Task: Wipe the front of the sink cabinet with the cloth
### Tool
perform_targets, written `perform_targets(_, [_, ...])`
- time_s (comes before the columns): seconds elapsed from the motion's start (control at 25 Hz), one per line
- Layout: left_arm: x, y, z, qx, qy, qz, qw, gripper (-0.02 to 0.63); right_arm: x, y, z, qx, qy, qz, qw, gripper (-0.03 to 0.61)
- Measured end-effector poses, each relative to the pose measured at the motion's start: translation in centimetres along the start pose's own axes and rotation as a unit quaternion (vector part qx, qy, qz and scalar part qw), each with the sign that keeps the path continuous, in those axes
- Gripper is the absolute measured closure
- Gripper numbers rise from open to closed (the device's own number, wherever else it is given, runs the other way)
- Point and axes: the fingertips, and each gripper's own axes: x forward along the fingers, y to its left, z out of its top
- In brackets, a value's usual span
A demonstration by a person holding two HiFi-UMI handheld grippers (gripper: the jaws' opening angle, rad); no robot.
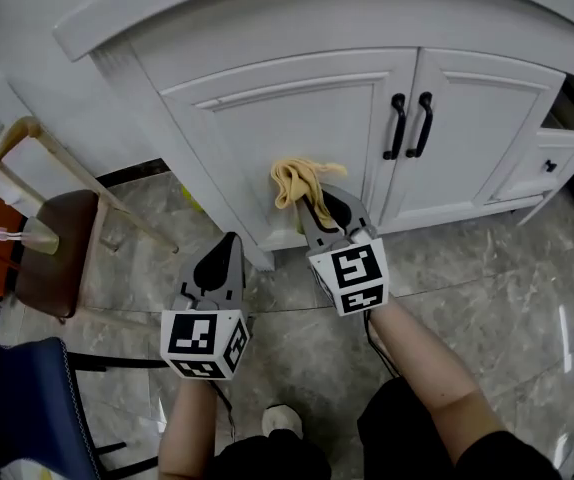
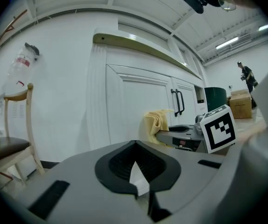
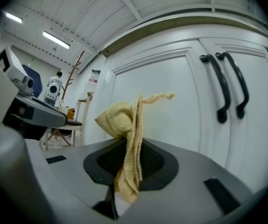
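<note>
The white sink cabinet (image 1: 297, 138) has two panelled doors with black handles (image 1: 410, 125). My right gripper (image 1: 312, 206) is shut on a yellow cloth (image 1: 298, 179), bunched at its tips close to the lower part of the left door; whether it touches the door I cannot tell. In the right gripper view the cloth (image 3: 129, 129) stands up between the jaws in front of the left door (image 3: 171, 106). My left gripper (image 1: 225, 251) hangs lower and to the left, shut with nothing in it, pointing at the cabinet's left corner (image 2: 99, 97).
A wooden chair (image 1: 52, 238) with a brown seat stands to the left of the cabinet. A blue chair (image 1: 27, 408) is at the bottom left. Small drawers (image 1: 552, 163) sit at the cabinet's right. The floor (image 1: 487, 298) is grey marble tile.
</note>
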Motion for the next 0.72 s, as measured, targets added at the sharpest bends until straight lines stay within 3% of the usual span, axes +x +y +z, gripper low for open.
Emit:
perform_targets(0.4, [2.4,-6.2,-1.2,-0.025,-0.003,-0.052,0.9983,0.6,-5.7,-9.7,-2.7,0.035,0.016,-0.093,0.995,0.499])
perform_targets(0.56, [2.4,-6.3,-1.5,-0.037,-0.004,-0.058,0.9976,0.6,-6.0,-9.3,-3.0,0.038,0.017,-0.099,0.994,0.499])
perform_targets(0.72, [1.4,-3.1,-3.0,-0.052,0.003,-0.018,0.9985,0.6,-4.9,-5.5,-4.1,0.025,0.028,-0.058,0.998,0.499])
